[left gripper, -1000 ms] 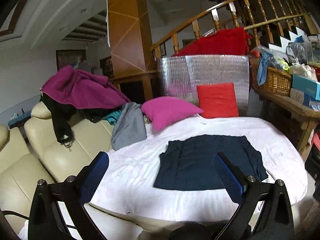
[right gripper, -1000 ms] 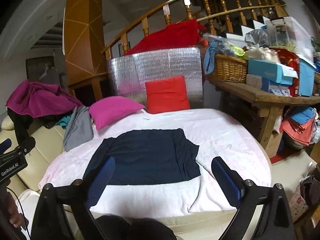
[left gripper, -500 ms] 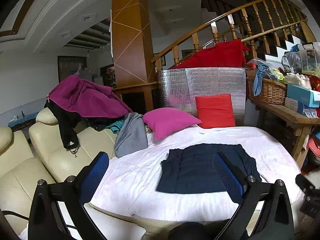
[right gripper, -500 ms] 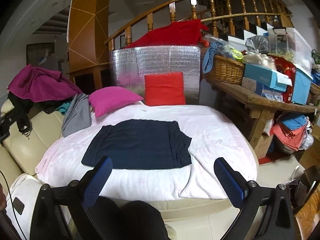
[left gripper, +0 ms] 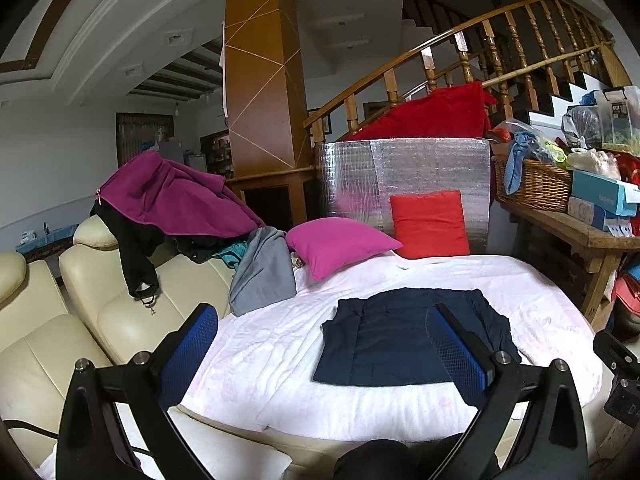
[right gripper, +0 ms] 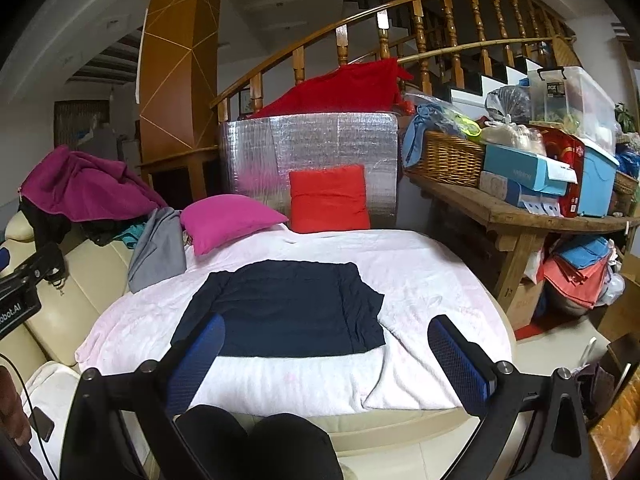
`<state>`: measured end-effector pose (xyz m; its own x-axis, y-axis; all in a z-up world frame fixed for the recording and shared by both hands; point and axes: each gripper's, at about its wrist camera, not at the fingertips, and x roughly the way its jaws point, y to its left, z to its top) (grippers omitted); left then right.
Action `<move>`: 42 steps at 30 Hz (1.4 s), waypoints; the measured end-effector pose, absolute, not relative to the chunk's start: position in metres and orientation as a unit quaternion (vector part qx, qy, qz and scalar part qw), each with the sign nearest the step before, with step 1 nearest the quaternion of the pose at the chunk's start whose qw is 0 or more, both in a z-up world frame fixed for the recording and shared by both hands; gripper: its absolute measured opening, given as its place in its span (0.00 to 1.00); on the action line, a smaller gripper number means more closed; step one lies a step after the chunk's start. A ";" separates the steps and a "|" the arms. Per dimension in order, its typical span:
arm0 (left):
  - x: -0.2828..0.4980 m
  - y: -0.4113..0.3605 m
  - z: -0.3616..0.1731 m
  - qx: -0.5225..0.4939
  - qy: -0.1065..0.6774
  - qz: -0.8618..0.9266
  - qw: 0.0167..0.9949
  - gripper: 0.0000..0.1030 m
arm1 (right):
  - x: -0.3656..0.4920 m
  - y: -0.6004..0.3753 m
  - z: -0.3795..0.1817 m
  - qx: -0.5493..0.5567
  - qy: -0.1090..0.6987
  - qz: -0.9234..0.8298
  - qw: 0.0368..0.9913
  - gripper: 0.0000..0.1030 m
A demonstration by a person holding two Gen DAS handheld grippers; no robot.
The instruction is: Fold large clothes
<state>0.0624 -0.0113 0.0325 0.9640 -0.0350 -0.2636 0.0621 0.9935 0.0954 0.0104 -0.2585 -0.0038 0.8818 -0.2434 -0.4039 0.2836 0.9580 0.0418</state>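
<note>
A dark navy garment lies flat and folded into a rectangle on the white-covered round table; it also shows in the right wrist view. My left gripper is open and empty, held back from the table's near edge. My right gripper is open and empty, also back from the near edge, above dark knees. A pile of clothes, a magenta jacket and a grey garment, lies on the cream sofa to the left.
A magenta pillow and a red pillow sit at the table's far side before a silver foil panel. A wooden bench with a wicker basket and boxes stands right. Staircase railing behind.
Both grippers have pulled back and away from the table, so the folded garment looks smaller and farther. Both stay open. The garment has not moved.
</note>
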 end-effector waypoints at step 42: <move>0.097 0.042 0.042 0.014 0.145 0.045 0.988 1.00 | 0.065 -0.231 0.023 0.035 0.192 -0.102 0.975 1.00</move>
